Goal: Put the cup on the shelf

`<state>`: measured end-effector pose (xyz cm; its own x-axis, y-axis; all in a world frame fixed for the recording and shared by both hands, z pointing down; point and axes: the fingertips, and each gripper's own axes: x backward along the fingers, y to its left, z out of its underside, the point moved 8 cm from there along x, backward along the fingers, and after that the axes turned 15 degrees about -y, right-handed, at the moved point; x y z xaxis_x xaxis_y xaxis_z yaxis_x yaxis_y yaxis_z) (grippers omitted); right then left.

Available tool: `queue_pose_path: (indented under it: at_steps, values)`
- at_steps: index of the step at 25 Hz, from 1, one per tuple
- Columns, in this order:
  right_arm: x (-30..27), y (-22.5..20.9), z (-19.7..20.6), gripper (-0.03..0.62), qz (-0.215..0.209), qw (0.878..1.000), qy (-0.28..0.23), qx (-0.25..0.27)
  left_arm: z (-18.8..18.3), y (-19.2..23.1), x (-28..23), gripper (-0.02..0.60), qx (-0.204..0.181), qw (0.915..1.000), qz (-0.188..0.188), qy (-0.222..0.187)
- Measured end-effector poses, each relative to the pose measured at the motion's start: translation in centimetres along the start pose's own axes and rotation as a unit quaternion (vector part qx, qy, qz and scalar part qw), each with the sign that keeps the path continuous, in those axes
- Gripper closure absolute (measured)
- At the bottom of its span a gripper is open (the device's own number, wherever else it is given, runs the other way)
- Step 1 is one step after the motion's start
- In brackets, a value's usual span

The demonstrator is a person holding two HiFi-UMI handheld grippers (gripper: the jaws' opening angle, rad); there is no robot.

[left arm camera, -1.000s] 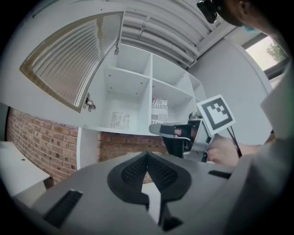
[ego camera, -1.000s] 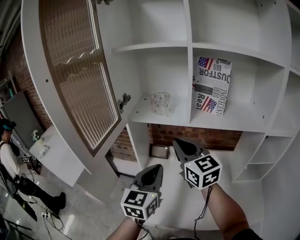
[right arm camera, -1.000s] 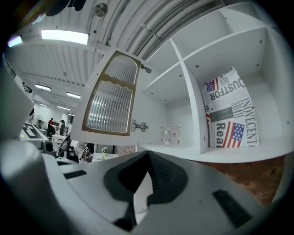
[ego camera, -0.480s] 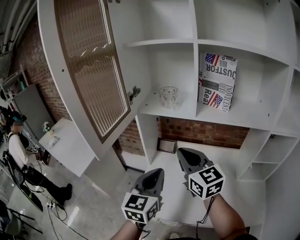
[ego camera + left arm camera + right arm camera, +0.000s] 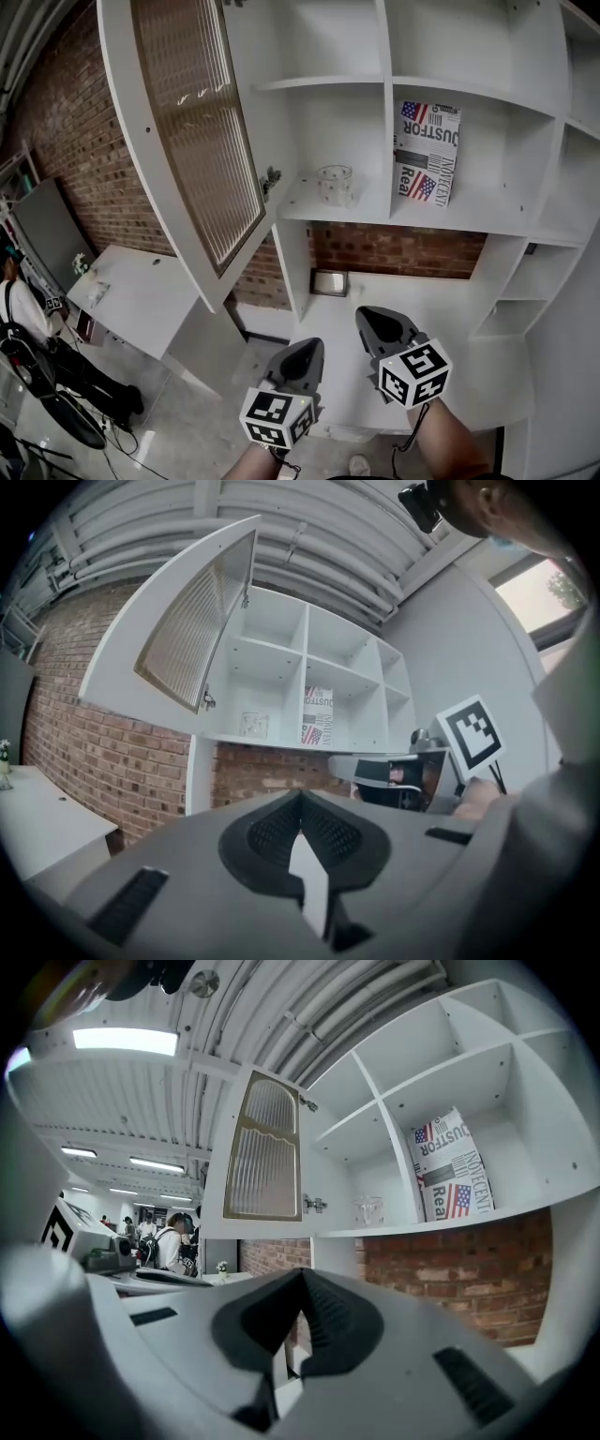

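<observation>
A clear glass cup [image 5: 335, 184] stands upright on the white shelf [image 5: 309, 211], in the compartment just right of the open door. It also shows small and far off in the left gripper view as the cup [image 5: 251, 725] and in the right gripper view as the cup [image 5: 368, 1209]. My left gripper [image 5: 304, 349] and right gripper [image 5: 373, 322] hang low over the white desk [image 5: 459, 361], well below and in front of the cup. Both are shut with nothing between the jaws, as the left gripper [image 5: 300, 799] and right gripper [image 5: 302, 1279] show in their own views.
A cabinet door [image 5: 192, 141] with ribbed glass stands open at the left of the shelf. A flag-printed book [image 5: 427, 153] leans in the compartment to the cup's right. A white side table [image 5: 131, 300] and a person [image 5: 14, 309] are at far left.
The shelf and cup have drawn farther off in the head view, and more desk and floor show. Both grippers sit lower in the picture, still shut and empty.
</observation>
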<state>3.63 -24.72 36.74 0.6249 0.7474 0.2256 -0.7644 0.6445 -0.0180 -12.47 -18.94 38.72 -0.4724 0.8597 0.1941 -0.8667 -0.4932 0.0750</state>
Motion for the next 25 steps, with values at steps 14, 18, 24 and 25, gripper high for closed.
queue_pose_path:
  at_steps: [14,18,24,25]
  values:
    - [2.5,4.1,-0.2,0.594,0.028,0.999,0.011,0.014,-0.4,0.0,2.9,0.577,0.014,0.9994,0.030,-0.006]
    - [3.0,4.2,-0.2,0.594,0.029,0.999,0.010,0.014,-0.3,-0.5,2.9,0.577,0.013,0.9994,0.033,-0.006]
    - [3.4,3.8,-0.1,0.594,0.032,0.999,0.012,0.011,-0.4,-1.0,2.6,0.577,0.011,0.9993,0.036,-0.003]
    - [3.5,3.8,0.0,0.595,0.032,0.999,0.012,0.009,-0.4,-1.0,2.6,0.577,0.011,0.9993,0.037,-0.002]
